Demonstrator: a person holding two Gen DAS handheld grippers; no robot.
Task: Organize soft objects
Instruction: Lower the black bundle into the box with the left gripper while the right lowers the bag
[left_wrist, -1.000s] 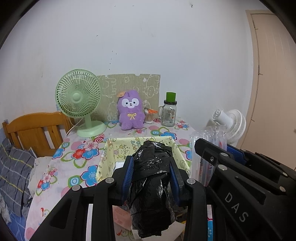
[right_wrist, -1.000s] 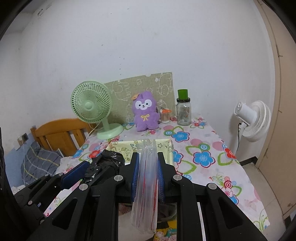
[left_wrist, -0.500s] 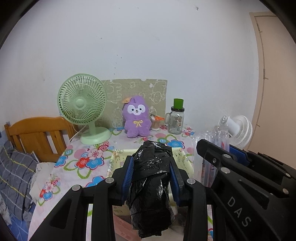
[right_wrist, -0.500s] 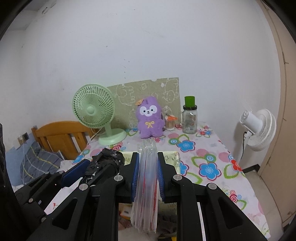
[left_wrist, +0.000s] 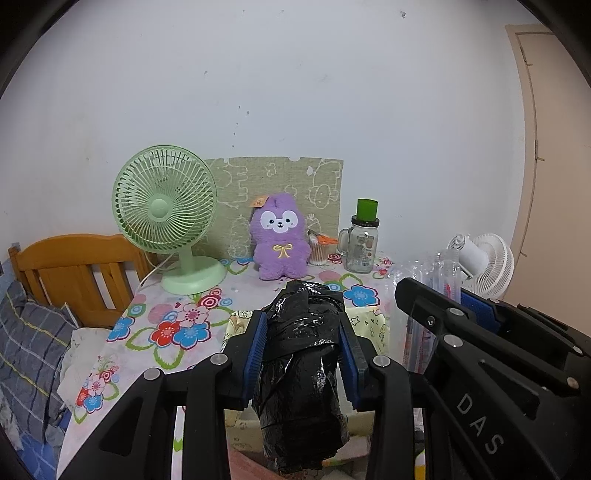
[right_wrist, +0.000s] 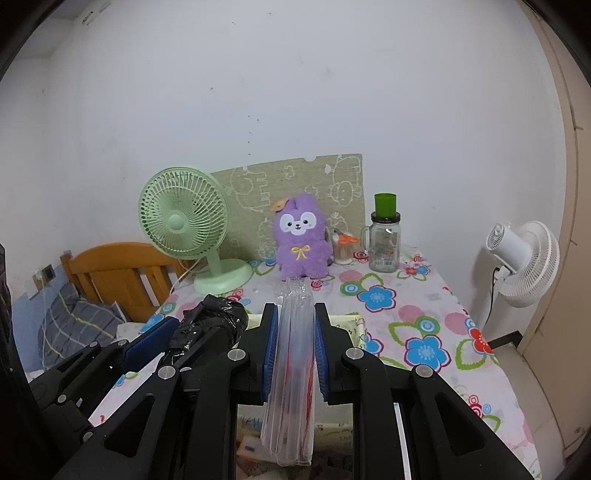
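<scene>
Between the blue pads of the left gripper (left_wrist: 302, 354) sits a roll of black plastic bags (left_wrist: 301, 373), and the pads press on both its sides, so the jaws are partly closed around it and hold it up above the near end of the table (right_wrist: 417, 314). Just to its right is the right gripper (right_wrist: 294, 354), with its pads squeezed tight on a flat pack of clear plastic bags (right_wrist: 291, 369) that stands on edge and hangs down below the fingers. Below and just past both grippers is a yellow cloth box (left_wrist: 373, 325) with little drawings on it, and the two packs are held over its near side. Far ahead of the grippers, by the wall, a purple plush bunny (left_wrist: 280, 236) sits up. A green fan (left_wrist: 166, 214) stands to its left and a glass jar (left_wrist: 362, 240) with a green cap to its right. A white fan (right_wrist: 524, 258) stands off the table, far to the right.
</scene>
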